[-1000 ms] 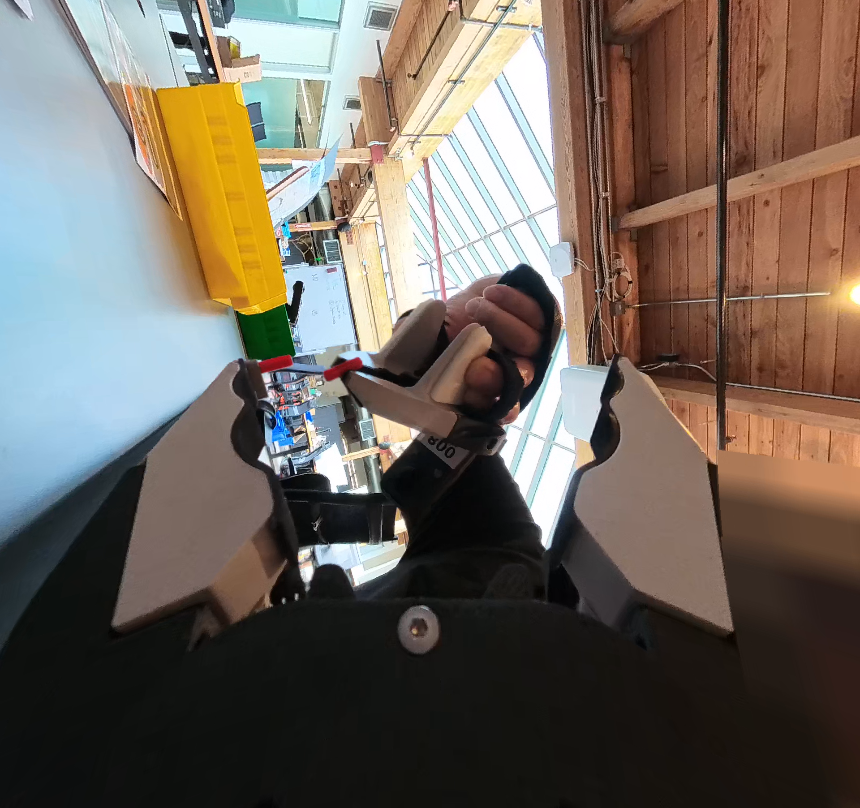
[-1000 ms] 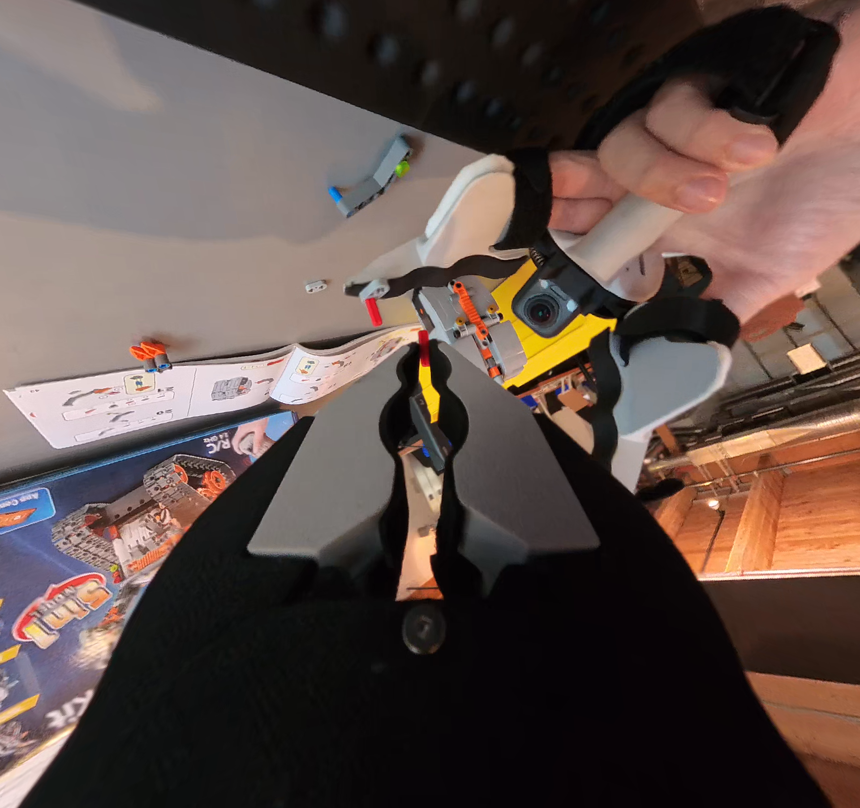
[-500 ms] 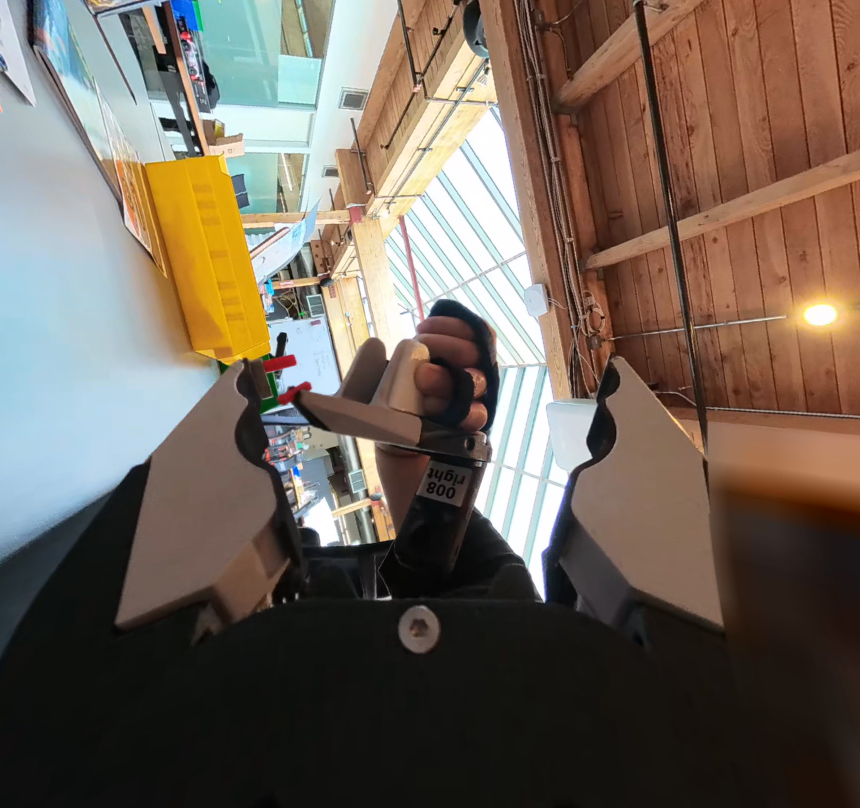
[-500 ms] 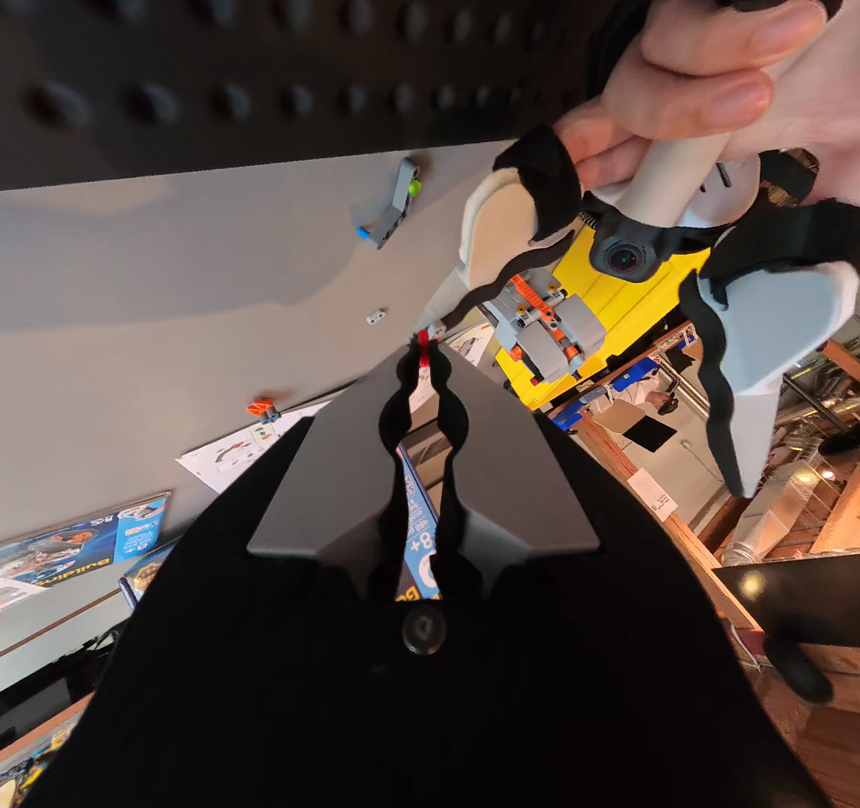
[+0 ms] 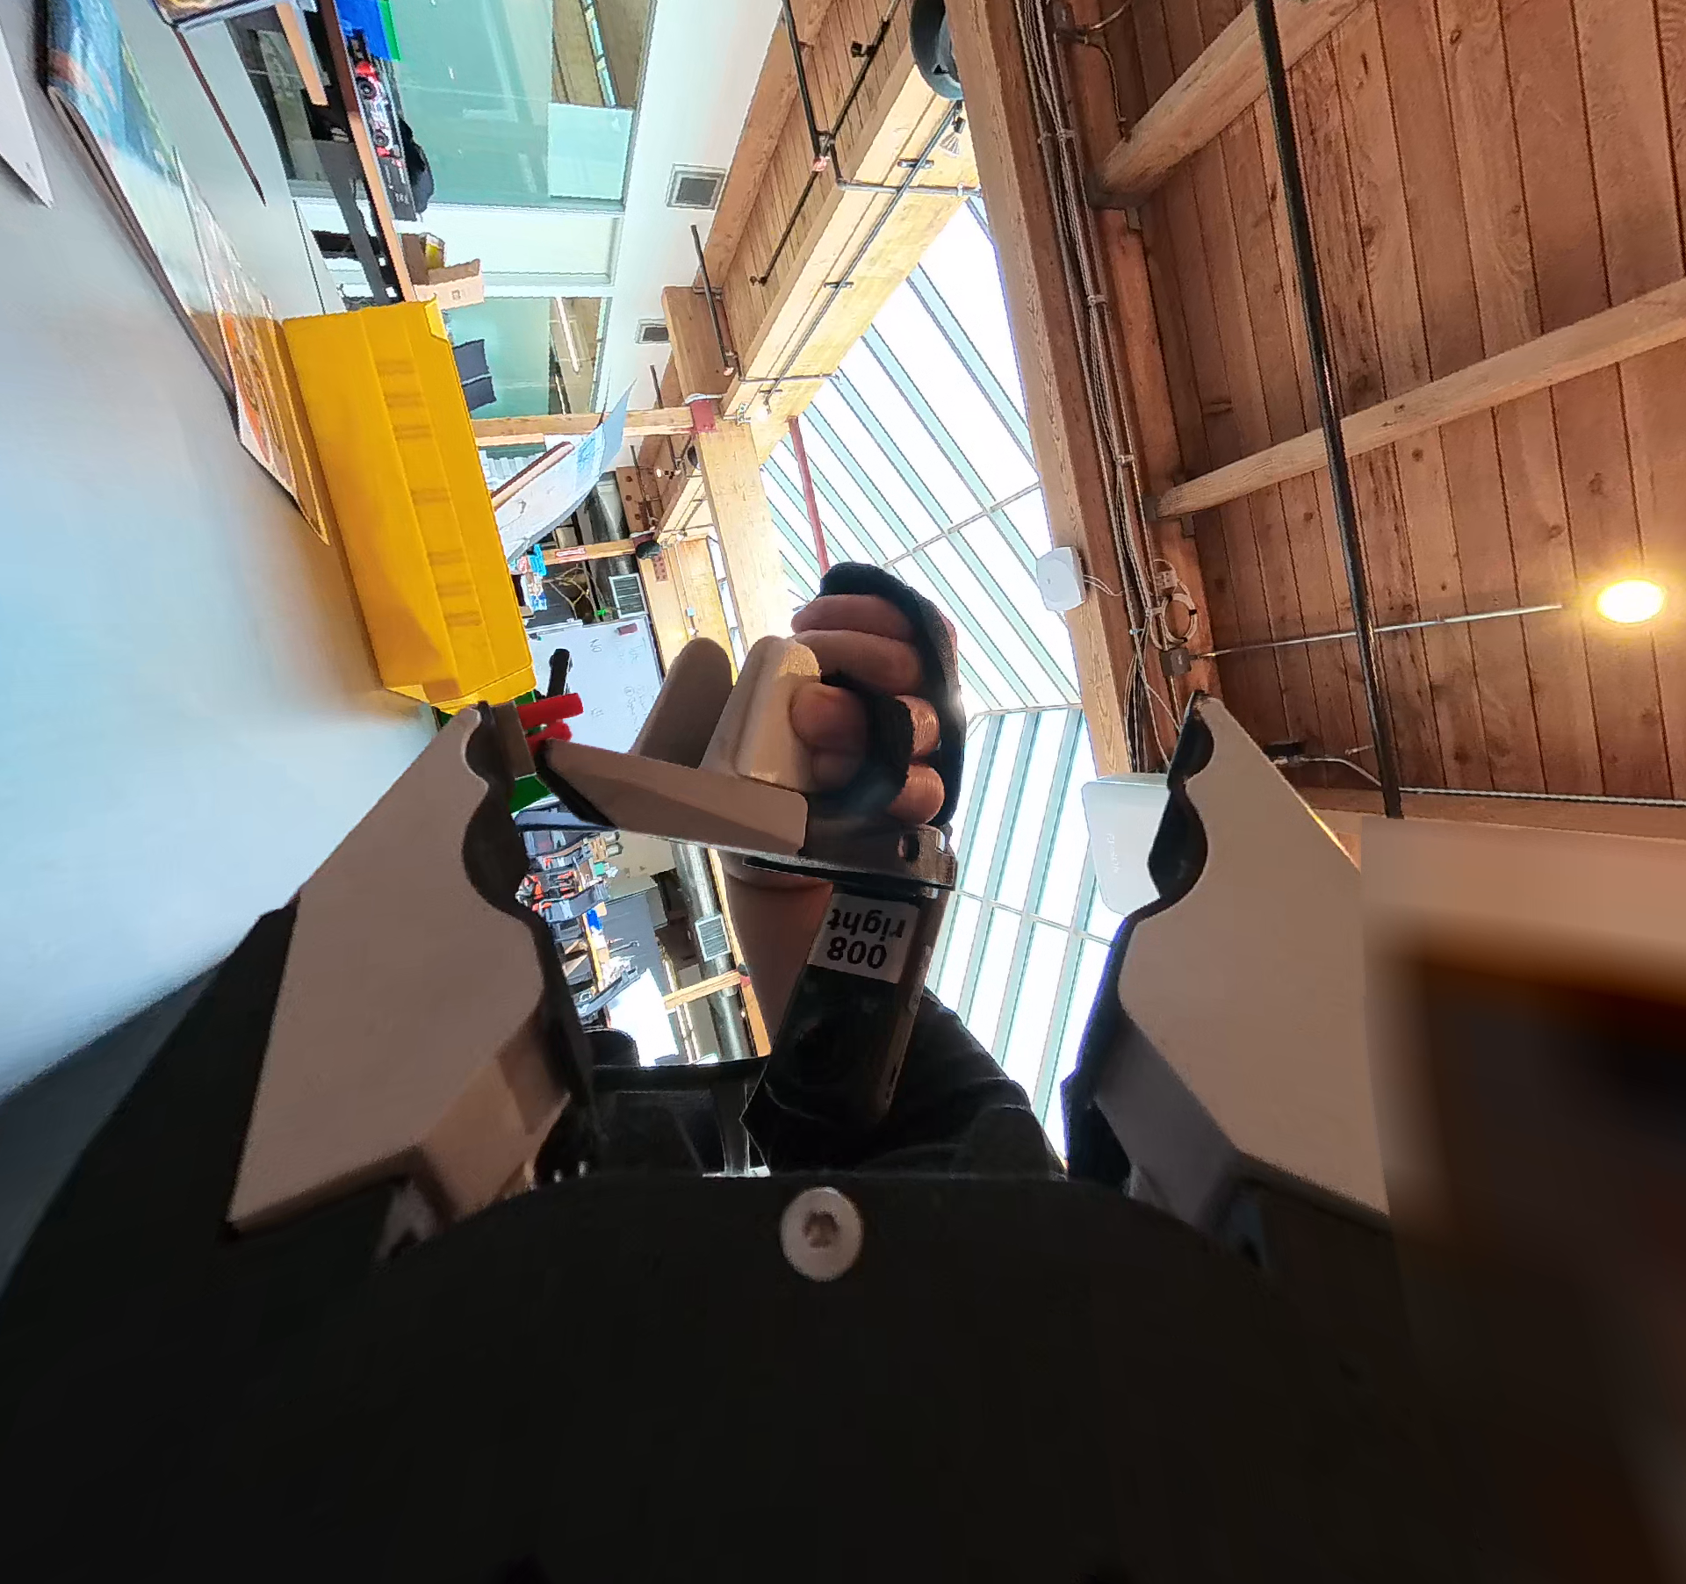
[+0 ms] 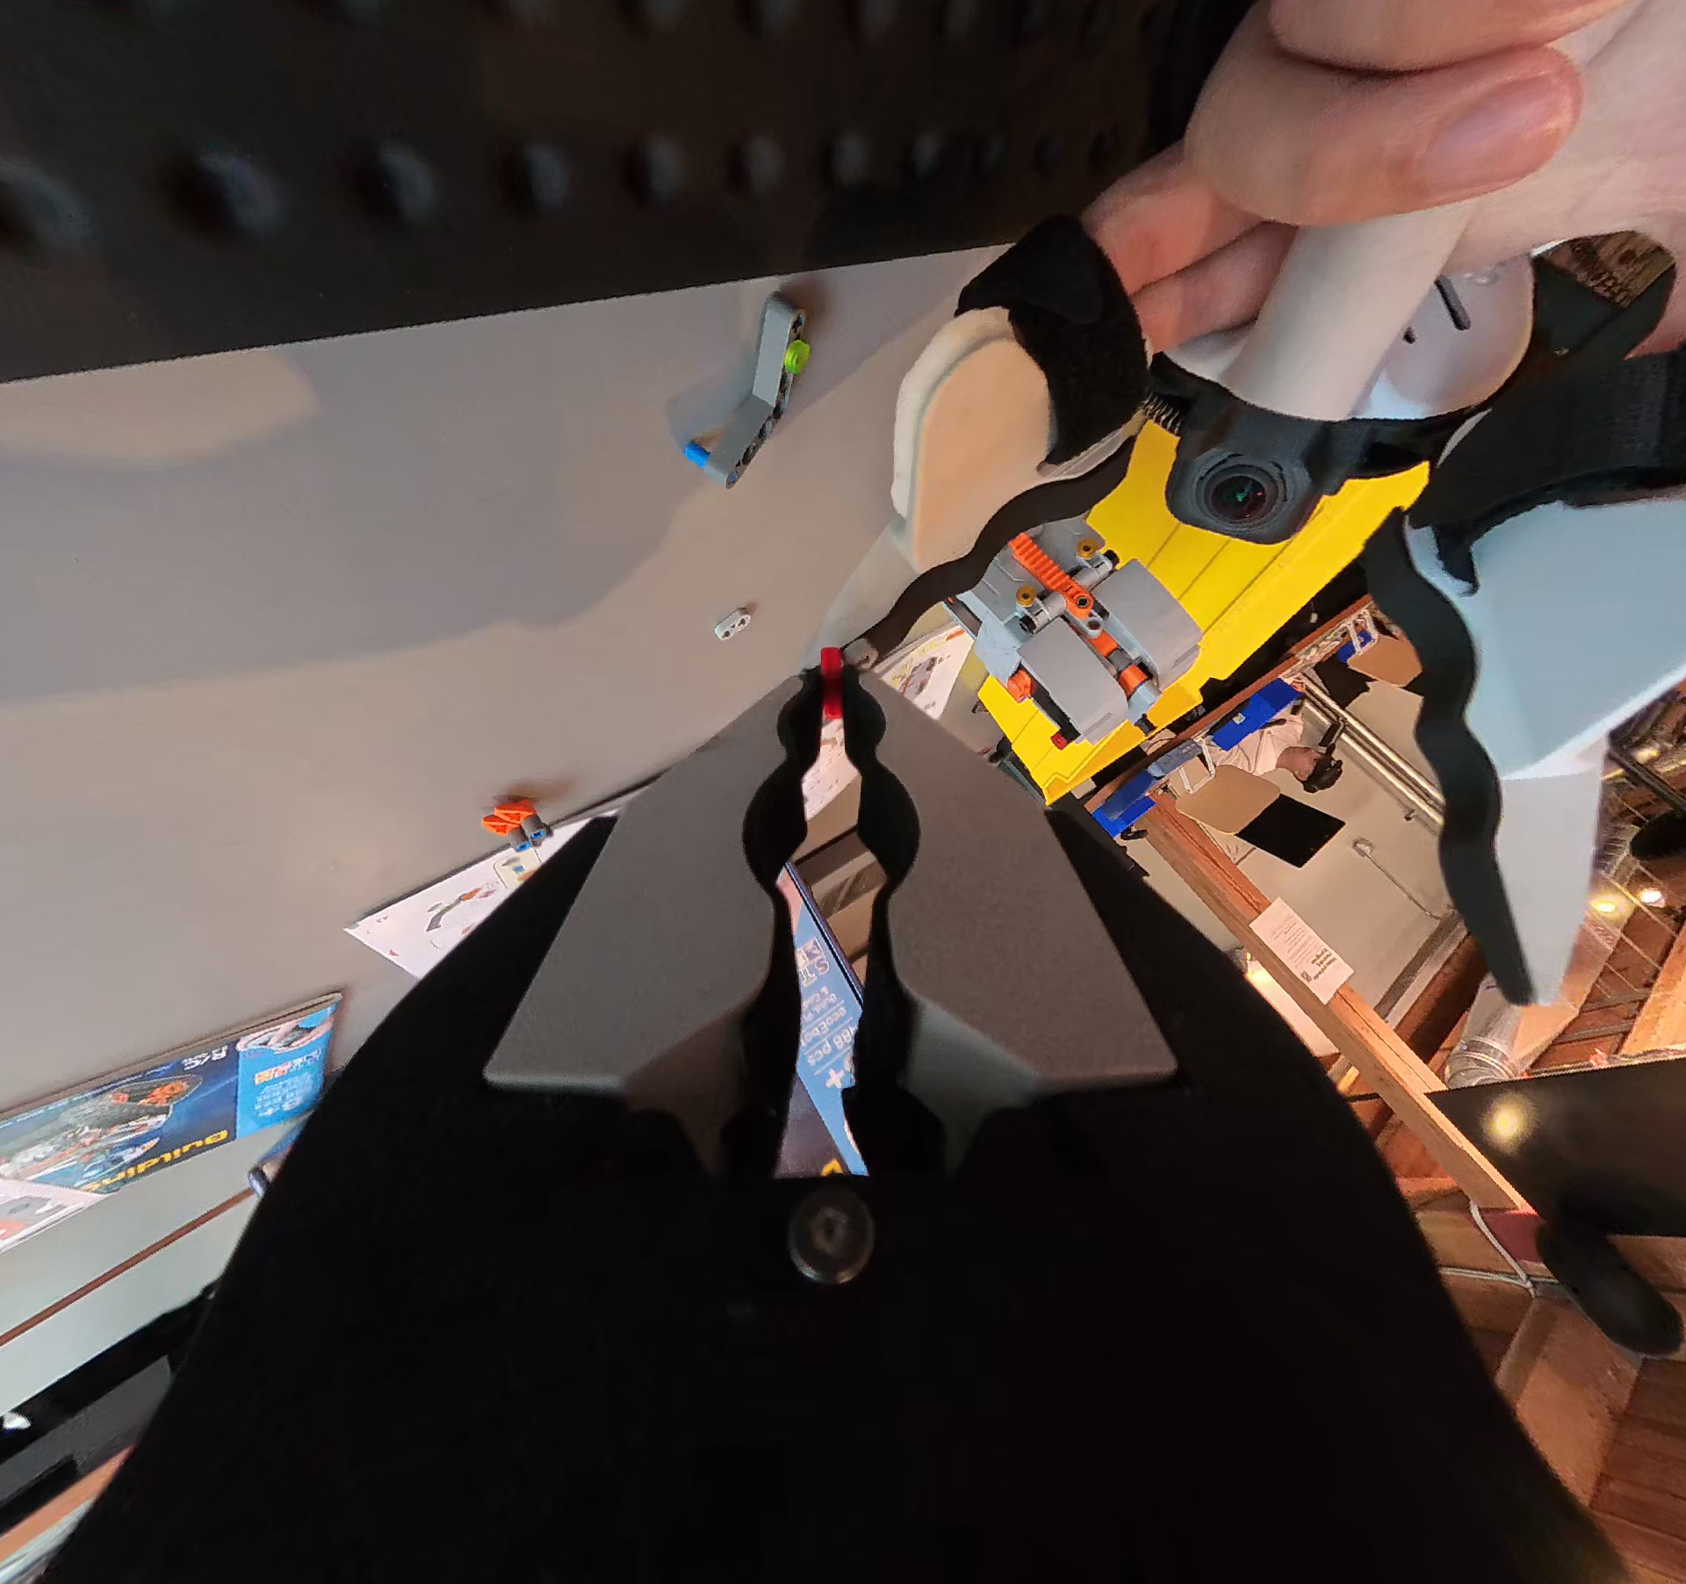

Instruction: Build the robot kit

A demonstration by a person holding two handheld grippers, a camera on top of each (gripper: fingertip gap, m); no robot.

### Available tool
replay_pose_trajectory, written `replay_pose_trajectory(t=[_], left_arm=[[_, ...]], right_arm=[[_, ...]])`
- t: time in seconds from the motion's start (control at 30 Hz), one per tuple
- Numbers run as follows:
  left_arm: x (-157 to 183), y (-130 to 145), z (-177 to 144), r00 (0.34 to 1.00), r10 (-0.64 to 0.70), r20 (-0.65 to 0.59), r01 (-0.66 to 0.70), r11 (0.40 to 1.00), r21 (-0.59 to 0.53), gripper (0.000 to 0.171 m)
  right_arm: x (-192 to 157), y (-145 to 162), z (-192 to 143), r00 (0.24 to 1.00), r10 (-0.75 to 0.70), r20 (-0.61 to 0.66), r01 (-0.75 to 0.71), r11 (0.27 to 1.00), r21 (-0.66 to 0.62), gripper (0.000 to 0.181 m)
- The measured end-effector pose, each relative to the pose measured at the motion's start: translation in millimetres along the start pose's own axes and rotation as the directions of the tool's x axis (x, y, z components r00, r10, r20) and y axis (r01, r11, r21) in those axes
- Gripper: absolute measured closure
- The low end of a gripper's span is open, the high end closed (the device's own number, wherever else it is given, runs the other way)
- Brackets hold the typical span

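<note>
From the left wrist view, the left tongs (image 5: 821, 765) are standing wide apart with nothing pinched between the pads, though a grey block assembly seems to be resting against the left finger (image 5: 401, 947). The right tongs (image 5: 547, 751) are reaching in sideways, tip nearly touching that finger, carrying a red pin (image 5: 552, 715). A yellow bin (image 5: 411, 509) is sitting on the pale surface (image 5: 119, 674) behind.

From the right wrist view, the right tongs (image 6: 832, 683) are nearly closed and pinching the one red pin (image 6: 830, 674) at the very tips. Just beyond, the left tongs (image 6: 1186, 701) are gaping open around one grey and orange block assembly (image 6: 1077, 637); whether it is truly gripped I cannot tell. The pin looks light, stiff and slippery, probably best held across its shaft. Lying on the surface (image 6: 365, 591) are one bent grey beam (image 6: 757, 395), one small grey connector (image 6: 734, 623) and one orange piece (image 6: 513, 815), beside one instruction sheet (image 6: 438, 911).
</note>
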State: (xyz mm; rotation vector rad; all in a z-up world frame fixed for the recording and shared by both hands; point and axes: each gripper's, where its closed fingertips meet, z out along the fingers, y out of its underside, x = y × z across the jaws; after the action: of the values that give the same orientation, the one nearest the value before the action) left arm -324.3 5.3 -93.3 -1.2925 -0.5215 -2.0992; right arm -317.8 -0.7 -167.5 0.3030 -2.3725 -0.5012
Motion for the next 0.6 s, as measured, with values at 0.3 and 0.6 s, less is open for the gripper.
replay_pose_trajectory(t=[0.3,0.6], left_arm=[[-0.9,-0.1,-1.4,1.000,0.003,0.004,-0.003,1.000,0.000,0.033],[-1.7,1.3,-1.9,1.000,-0.002,0.007,0.002,1.000,-0.006,0.034]], right_arm=[[6.3,-1.5,0.4,1.000,0.017,-0.011,-0.017,1.000,0.003,0.177],[10.0,1.1,0.6,1.000,0.000,-0.003,0.000,1.000,-0.010,0.177]])
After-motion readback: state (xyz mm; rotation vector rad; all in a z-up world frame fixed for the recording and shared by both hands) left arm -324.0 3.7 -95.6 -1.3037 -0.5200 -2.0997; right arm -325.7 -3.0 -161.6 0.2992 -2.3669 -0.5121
